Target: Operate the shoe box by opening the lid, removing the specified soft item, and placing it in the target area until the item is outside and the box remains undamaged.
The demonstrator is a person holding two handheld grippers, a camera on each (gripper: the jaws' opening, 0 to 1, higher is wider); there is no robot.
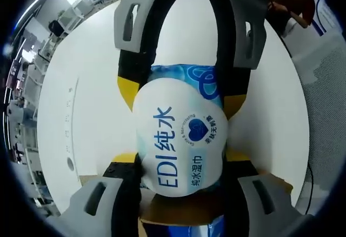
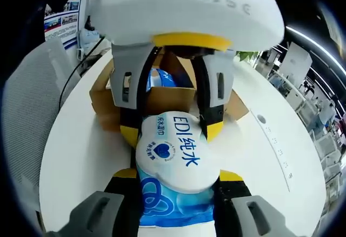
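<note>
While both grippers clamp the wipes pack [image 1: 181, 147] – left gripper [image 1: 181, 166] | right gripper [image 2: 175, 185] | shoe box [image 2: 167, 93] half hidden

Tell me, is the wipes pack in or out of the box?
Out: both grippers hold the wipes pack above the table, with the open cardboard box behind.

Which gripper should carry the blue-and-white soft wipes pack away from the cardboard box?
Right, probably: both grip the pack, but the left gripper sits on the box side, the right gripper toward bare white table.
</note>
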